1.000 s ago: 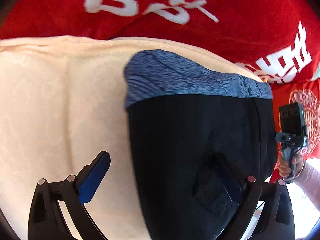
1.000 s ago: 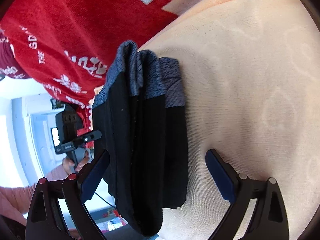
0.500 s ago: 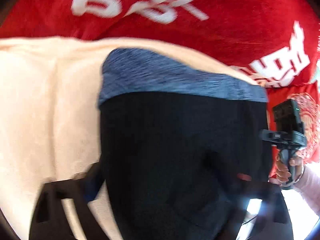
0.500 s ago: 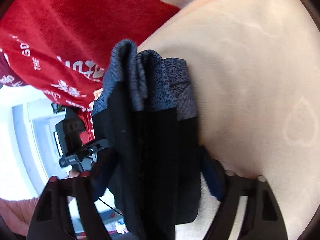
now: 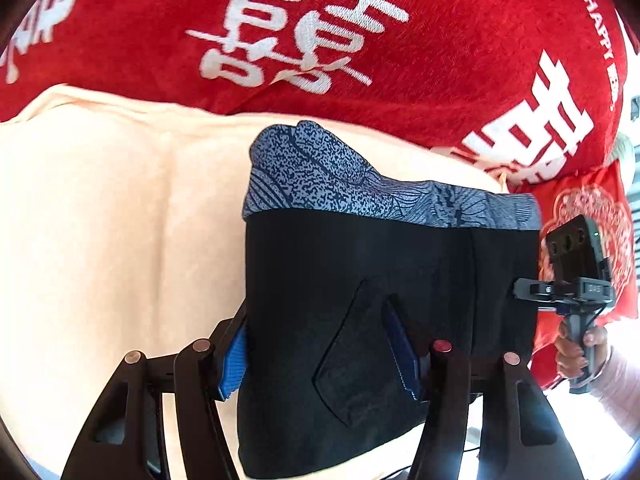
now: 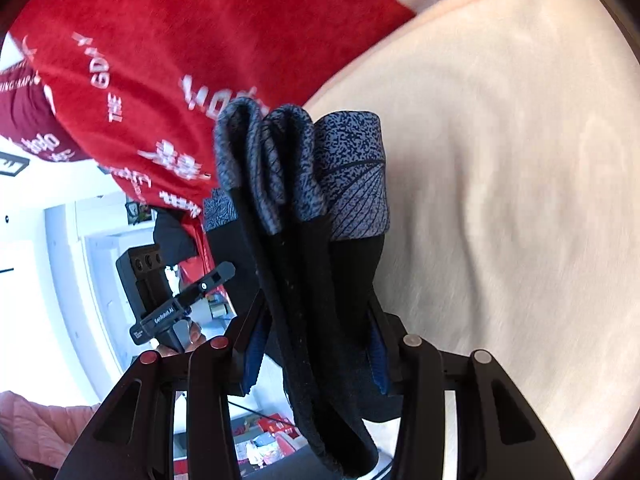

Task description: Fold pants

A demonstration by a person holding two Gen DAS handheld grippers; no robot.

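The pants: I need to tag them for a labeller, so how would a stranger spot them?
On the pale peach blanket below the red printed cloth, a folded bundle is held by both grippers. The pants are the only black item, with a speckled blue-grey waistband.

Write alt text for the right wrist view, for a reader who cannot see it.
The right gripper, jaws just closed, clamps a folded bundle of black pants with a speckled blue-grey waistband, lifted above a cream blanket. Behind lies a red blanket with white lettering, and at the left the other hand's black gripper shows.
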